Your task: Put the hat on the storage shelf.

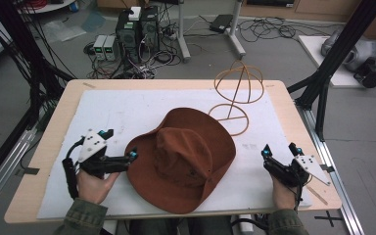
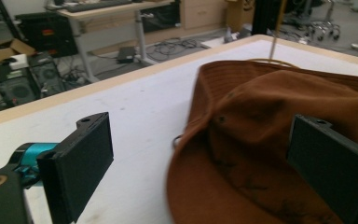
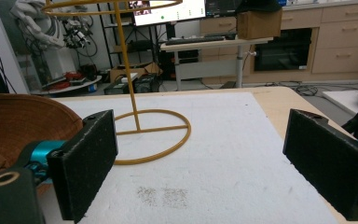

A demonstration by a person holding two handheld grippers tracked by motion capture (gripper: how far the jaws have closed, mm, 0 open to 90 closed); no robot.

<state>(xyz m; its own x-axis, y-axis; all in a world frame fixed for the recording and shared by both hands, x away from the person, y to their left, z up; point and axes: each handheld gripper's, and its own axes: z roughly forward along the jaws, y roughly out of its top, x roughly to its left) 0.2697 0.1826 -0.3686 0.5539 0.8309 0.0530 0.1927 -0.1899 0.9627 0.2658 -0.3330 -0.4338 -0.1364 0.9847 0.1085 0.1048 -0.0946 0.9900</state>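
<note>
A brown wide-brimmed hat (image 1: pixel 181 156) lies crown up on the white mat (image 1: pixel 122 107) in the middle of the table. Behind it to the right stands a yellow wire hat stand (image 1: pixel 237 93) with a round base and a domed top. My left gripper (image 1: pixel 121 143) is open at the hat's left brim. In the left gripper view the brim edge (image 2: pixel 186 154) lies between the spread jaws, with one jaw over the hat. My right gripper (image 1: pixel 279 148) is open over bare mat, right of the hat. The right gripper view shows the stand's base ring (image 3: pixel 149 135) ahead.
The wooden table (image 1: pixel 58 122) ends close behind the stand and just right of my right hand. Black frame posts (image 1: pixel 323 93) rise at the right edge. Computers and cables (image 1: pixel 137 34) sit on the floor beyond the table.
</note>
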